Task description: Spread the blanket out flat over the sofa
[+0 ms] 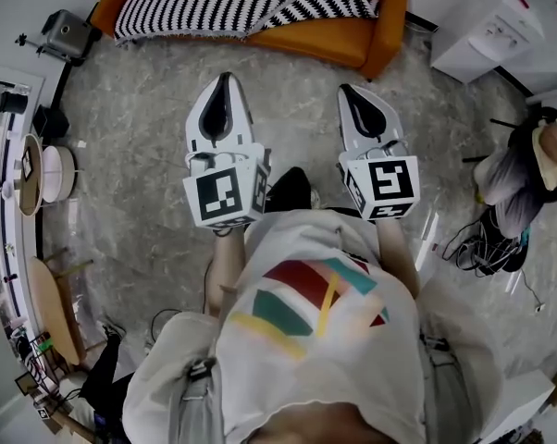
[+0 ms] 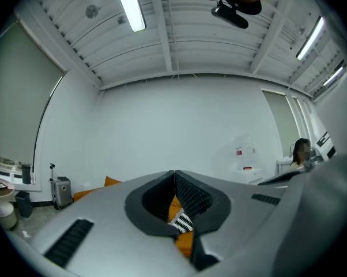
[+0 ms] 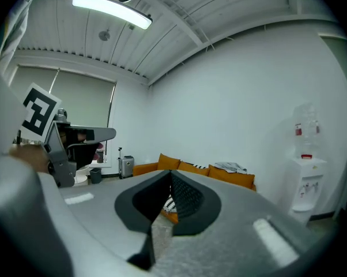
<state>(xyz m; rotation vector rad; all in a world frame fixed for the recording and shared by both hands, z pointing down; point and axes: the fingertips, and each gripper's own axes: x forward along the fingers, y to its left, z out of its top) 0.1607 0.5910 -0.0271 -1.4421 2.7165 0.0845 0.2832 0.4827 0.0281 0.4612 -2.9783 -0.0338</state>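
1. Since I'm standing well back from the sofa (image 1: pixel 352 46), both my tools are empty; left gripper (image 1: pixel 225 81) has its jaws pressed together on nothing, and right gripper (image 1: pixel 350 92) is the same.
2. Blanket (image 1: pixel 214 7) lies on the sofa seat straight ahead of both tips, well apart from them; its long axis runs left to right along the seat, across my reach.
3. It looks bunched, with a flap folded over toward the right end; that flap sits roughly ahead of the right gripper; the left gripper points at the middle stretch; neither is clearly nearer, I'd say.
4. Writing: nothing readable; markers (image 1: pixel 225 195) on the cubes are just square patterns; the red label on the dispenser (image 3: pixel 305 178) is too small to read.
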